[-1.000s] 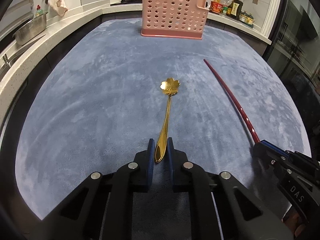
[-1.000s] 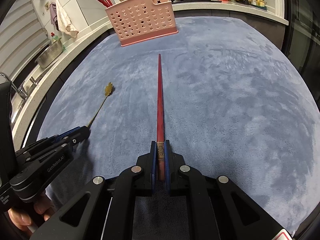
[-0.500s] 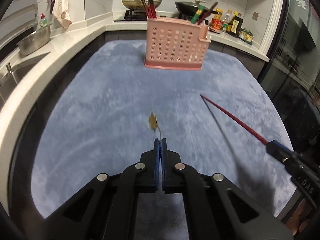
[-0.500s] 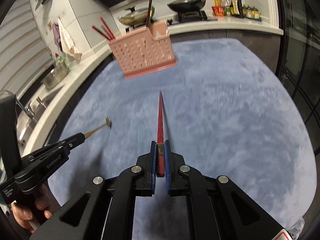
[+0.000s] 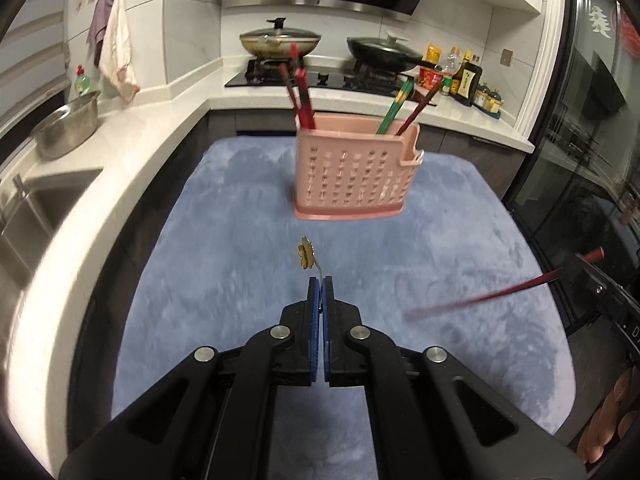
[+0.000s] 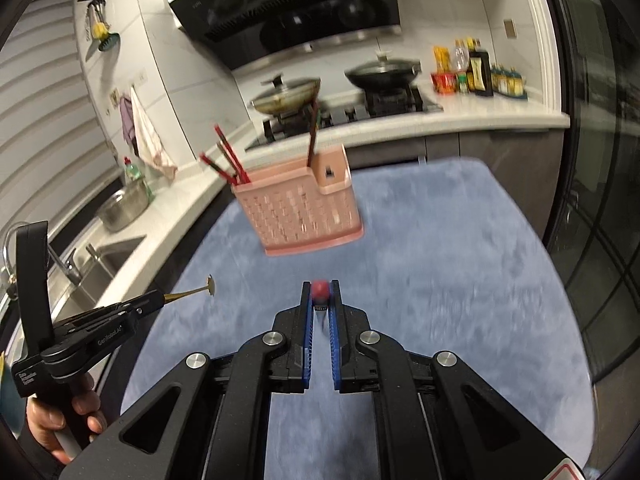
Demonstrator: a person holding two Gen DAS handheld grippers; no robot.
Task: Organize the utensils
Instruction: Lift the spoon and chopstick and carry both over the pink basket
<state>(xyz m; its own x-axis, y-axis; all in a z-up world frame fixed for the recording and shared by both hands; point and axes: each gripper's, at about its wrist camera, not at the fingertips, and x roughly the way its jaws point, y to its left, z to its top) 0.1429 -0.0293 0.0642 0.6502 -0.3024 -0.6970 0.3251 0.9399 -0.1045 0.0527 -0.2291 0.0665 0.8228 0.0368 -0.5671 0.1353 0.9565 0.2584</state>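
Note:
My left gripper (image 5: 319, 278) is shut on a gold flower-headed spoon (image 5: 305, 254), held in the air above the blue mat, its head pointing at the pink perforated utensil holder (image 5: 354, 174). The holder has red and green chopsticks standing in it. My right gripper (image 6: 321, 285) is shut on a red chopstick (image 6: 320, 289), seen end-on between the jaws; in the left wrist view the chopstick (image 5: 480, 300) slants across the right side. The holder (image 6: 298, 210) stands ahead of the right gripper. The left gripper (image 6: 154, 300) with the spoon (image 6: 210, 285) shows at the left.
A blue mat (image 5: 240, 280) covers the table. A white counter (image 5: 132, 148) with a steel bowl (image 5: 68, 124) and sink runs along the left. A stove with two pans (image 5: 280, 38) and bottles (image 5: 464, 76) lies behind. A dark glass door (image 5: 580, 180) is at the right.
Both grippers have lifted their utensils off the mat and risen. The spoon and chopstick now hang in the air, and the holder looks closer and more frontal.

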